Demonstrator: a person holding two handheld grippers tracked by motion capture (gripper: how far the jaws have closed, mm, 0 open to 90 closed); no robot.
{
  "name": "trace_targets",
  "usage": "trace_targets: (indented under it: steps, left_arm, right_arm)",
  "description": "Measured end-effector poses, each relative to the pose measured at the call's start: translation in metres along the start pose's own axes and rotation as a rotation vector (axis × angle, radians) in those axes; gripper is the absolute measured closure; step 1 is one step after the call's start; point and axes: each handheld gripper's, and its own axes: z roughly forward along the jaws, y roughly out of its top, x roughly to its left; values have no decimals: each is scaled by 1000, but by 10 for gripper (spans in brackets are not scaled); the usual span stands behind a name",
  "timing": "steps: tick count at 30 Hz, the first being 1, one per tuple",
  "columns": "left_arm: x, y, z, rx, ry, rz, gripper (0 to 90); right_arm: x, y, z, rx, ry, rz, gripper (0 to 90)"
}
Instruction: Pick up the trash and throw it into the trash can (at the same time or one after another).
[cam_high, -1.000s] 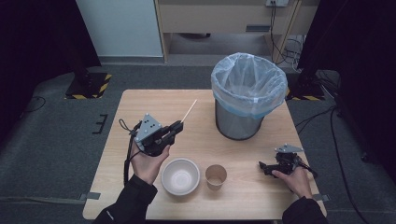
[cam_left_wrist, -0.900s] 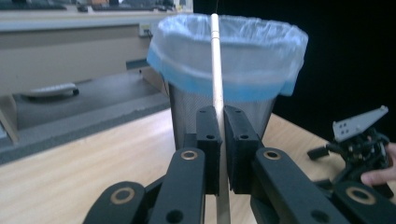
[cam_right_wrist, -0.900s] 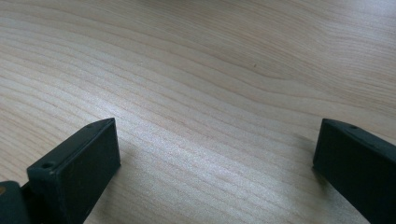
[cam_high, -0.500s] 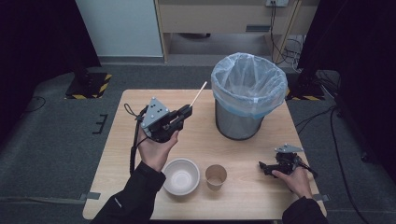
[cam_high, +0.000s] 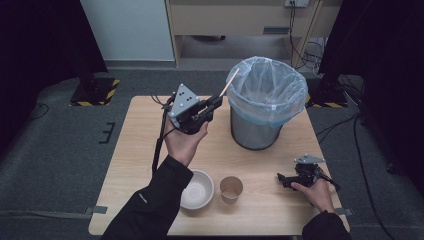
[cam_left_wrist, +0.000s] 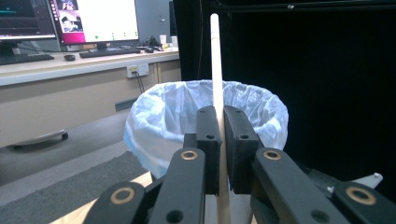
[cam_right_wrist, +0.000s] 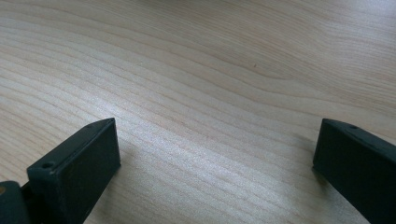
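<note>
Pale wood grain runs across the tabletop (cam_high: 150, 150), which stands on grey carpet with dark curtains at both sides and a desk with monitors beyond. From my seat at the feed, I see my left tool (cam_high: 216, 103) raised above the far half of the tabletop, its jaws clamped on a thin wooden stick (cam_high: 231, 82) — the stick slants up and away, and its free end reaches over the near rim of the trash bin (cam_high: 265, 130). The bin is a grey can lined with a pale blue plastic bag (cam_high: 272, 85) and stands on the far right part of the tabletop. In the left gripper view the stick (cam_left_wrist: 216, 65) runs straight up between the two black jaws, with the bag's open mouth (cam_left_wrist: 173, 116) right behind it.

My right tool (cam_high: 281, 180) rests low on the near right corner of the tabletop, well apart from the bin; its jaws stand wide with nothing between them — bare wood (cam_right_wrist: 210, 93) shows between them in the right gripper view.

Near the front edge sit a white bowl (cam_high: 196, 189) and a brown paper cup (cam_high: 231, 189), just beside each other, the bowl partly under my left sleeve (cam_high: 155, 200).
</note>
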Motion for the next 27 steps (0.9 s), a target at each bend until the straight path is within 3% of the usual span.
trace_targets:
  steps: [27]
  left_arm:
    - [-4,30,77,-29,-16,26,853]
  right_arm:
    - [0,0,0,0,0,-2,8]
